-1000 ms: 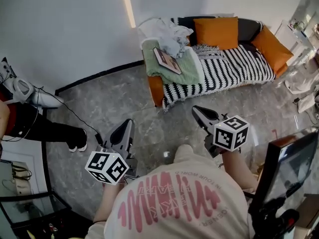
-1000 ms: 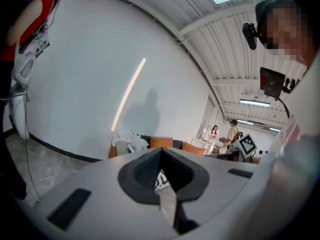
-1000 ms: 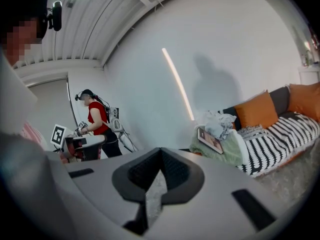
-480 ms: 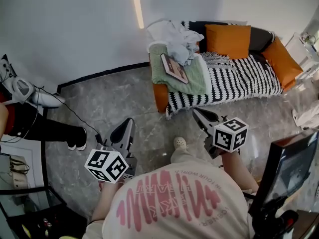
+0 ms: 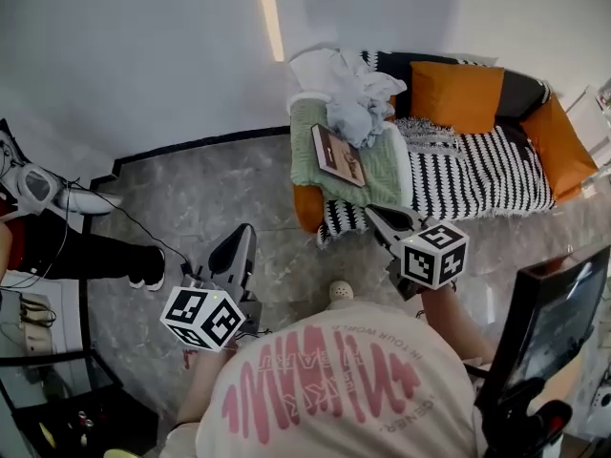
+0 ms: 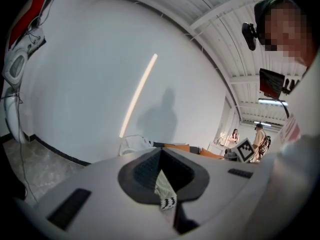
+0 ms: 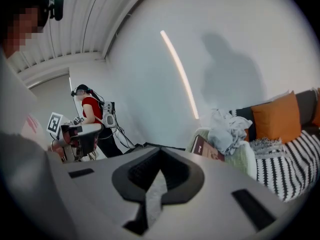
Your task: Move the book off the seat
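A brown-covered book [image 5: 339,155] lies tilted on a green blanket [image 5: 380,175] at the left end of the striped sofa [image 5: 468,175]. The book [image 7: 207,148] also shows in the right gripper view, ahead and to the right. My right gripper [image 5: 375,215] is shut and empty, its tip close before the sofa's front edge, below the book. Over the grey floor to the left, farther from the sofa, my left gripper [image 5: 241,233] is also shut with nothing in it. In each gripper view the jaws meet: left gripper [image 6: 160,150], right gripper [image 7: 160,151].
A pile of pale clothes [image 5: 348,89] lies behind the book, with orange cushions [image 5: 456,95] further right. A person in red [image 5: 57,246] stands at the left near a floor cable. A monitor [image 5: 558,318] stands at the right and a glass table [image 5: 48,389] at lower left.
Both grippers have moved across the floor toward the sofa, still shut. The sofa and book now sit closer, and the right gripper's tip has reached the sofa's front edge.
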Demonstrator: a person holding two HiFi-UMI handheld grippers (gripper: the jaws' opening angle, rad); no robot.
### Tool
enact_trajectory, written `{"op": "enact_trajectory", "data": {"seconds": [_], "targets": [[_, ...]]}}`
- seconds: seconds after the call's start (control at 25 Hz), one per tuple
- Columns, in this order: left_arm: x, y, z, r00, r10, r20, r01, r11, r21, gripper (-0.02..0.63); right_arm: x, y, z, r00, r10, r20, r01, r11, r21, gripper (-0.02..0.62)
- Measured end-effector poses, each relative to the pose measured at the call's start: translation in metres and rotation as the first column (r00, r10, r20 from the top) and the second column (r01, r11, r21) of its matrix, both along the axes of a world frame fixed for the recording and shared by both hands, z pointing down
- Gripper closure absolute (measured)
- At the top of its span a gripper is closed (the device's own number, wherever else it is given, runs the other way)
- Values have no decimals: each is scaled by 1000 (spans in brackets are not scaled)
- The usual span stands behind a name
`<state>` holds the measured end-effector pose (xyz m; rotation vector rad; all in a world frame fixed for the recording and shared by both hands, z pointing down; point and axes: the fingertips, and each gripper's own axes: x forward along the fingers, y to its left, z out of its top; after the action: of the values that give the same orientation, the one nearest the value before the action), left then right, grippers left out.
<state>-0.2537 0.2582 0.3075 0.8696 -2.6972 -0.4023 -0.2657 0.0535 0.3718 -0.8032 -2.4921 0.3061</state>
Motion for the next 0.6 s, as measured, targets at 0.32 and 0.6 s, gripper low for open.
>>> {"op": "enact_trajectory", "data": {"seconds": [0.32,0.6], "targets": [[-46,-19,2,998,-67,6,67,998,0,598,-54,-2,17,994,-108,-13,108,994,23,588],[-73,-21,4,995,-98,21,98,995,3,597,-80,8,23,991,-131,9,132,991,-27,588]]}}
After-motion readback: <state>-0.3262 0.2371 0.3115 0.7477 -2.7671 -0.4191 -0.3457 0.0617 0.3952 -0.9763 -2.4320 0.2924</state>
